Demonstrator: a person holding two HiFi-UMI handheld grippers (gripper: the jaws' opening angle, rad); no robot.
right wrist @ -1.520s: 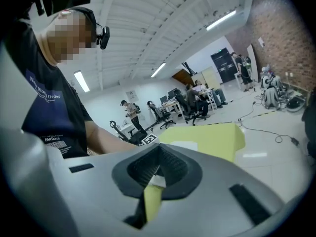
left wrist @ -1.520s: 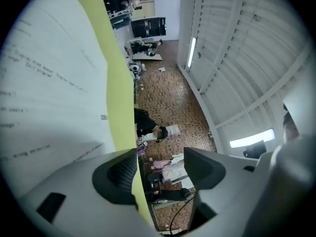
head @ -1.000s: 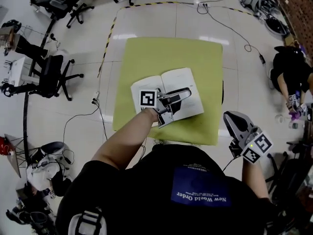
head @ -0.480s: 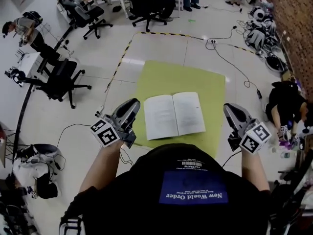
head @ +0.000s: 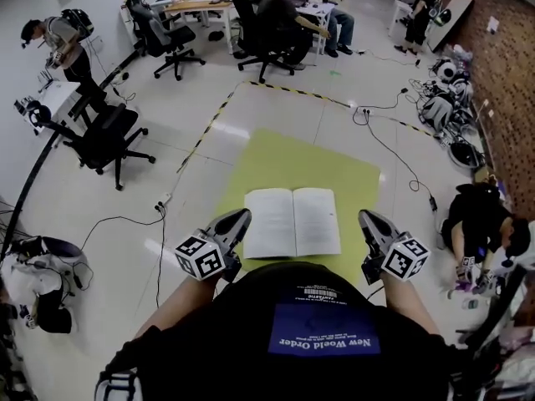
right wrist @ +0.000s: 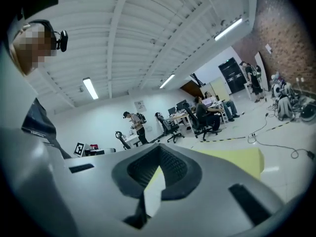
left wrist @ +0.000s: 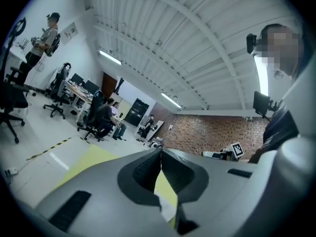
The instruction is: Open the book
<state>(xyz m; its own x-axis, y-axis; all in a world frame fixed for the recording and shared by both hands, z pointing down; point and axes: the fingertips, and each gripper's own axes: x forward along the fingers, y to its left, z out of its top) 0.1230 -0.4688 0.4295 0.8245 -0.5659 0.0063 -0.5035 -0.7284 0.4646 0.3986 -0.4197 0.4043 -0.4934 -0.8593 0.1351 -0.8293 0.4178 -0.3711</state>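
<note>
The book (head: 292,222) lies open and flat, white pages up, on the near half of the yellow-green table (head: 276,161). My left gripper (head: 242,215) hovers at the table's near left edge, just left of the book and apart from it, jaws shut with nothing between them. My right gripper (head: 365,217) hovers at the near right edge, right of the book, also shut and empty. In the left gripper view the fingertips (left wrist: 160,150) meet, with table (left wrist: 94,157) beyond. In the right gripper view the gripper (right wrist: 159,147) is shut over the table (right wrist: 237,159).
Office chairs (head: 104,140) stand on the floor to the left, and cables (head: 393,153) trail beyond the table. People sit at desks (head: 284,7) at the back. A person crouches at the right (head: 476,215). Gear lies at the lower left (head: 42,307).
My left gripper came off the book's pages, swung left and back to the table's near edge, and its jaws closed. The right gripper drifted slightly inward. The book stays open.
</note>
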